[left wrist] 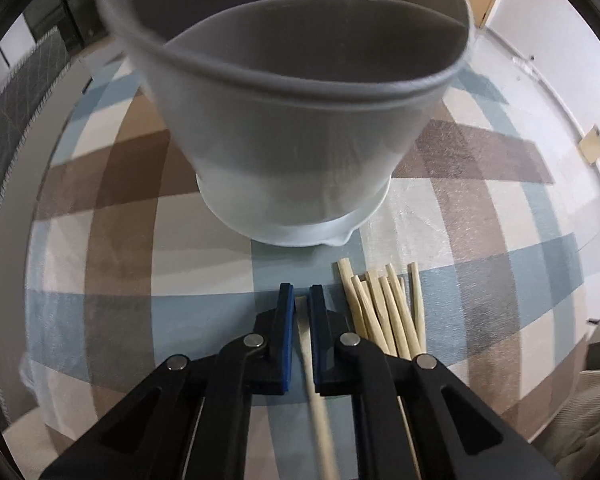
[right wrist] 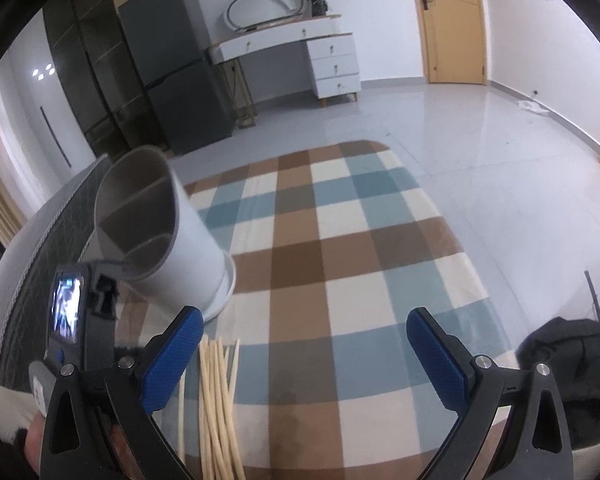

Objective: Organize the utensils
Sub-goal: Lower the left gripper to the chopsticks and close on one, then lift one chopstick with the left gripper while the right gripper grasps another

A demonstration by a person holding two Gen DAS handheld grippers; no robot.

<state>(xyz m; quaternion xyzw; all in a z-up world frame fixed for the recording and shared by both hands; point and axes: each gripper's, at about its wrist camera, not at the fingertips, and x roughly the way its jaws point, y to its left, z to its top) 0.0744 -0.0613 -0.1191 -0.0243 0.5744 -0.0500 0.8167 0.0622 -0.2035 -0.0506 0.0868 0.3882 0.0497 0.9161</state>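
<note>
A white utensil holder [left wrist: 284, 132] with a grey rim and inner dividers stands on the checked cloth [left wrist: 112, 184], close ahead of my left gripper [left wrist: 301, 292]. That gripper is shut on one pale wooden chopstick [left wrist: 306, 344], which runs back between its blue pads. Several more chopsticks [left wrist: 384, 308] lie in a loose pile just to its right. In the right wrist view the holder [right wrist: 180, 248] is at the left and the chopstick pile [right wrist: 216, 392] lies beside the left finger of my right gripper [right wrist: 304, 324]. The right gripper hangs open over the cloth with nothing between its fingers.
The checked cloth [right wrist: 340, 240] covers a table whose far edge drops to a tiled floor. A dark quilted surface [right wrist: 32, 280] borders the left side. A black bag [right wrist: 572, 364] sits at the right. A fridge [right wrist: 172, 64], white desk [right wrist: 300, 52] and door [right wrist: 448, 20] stand far behind.
</note>
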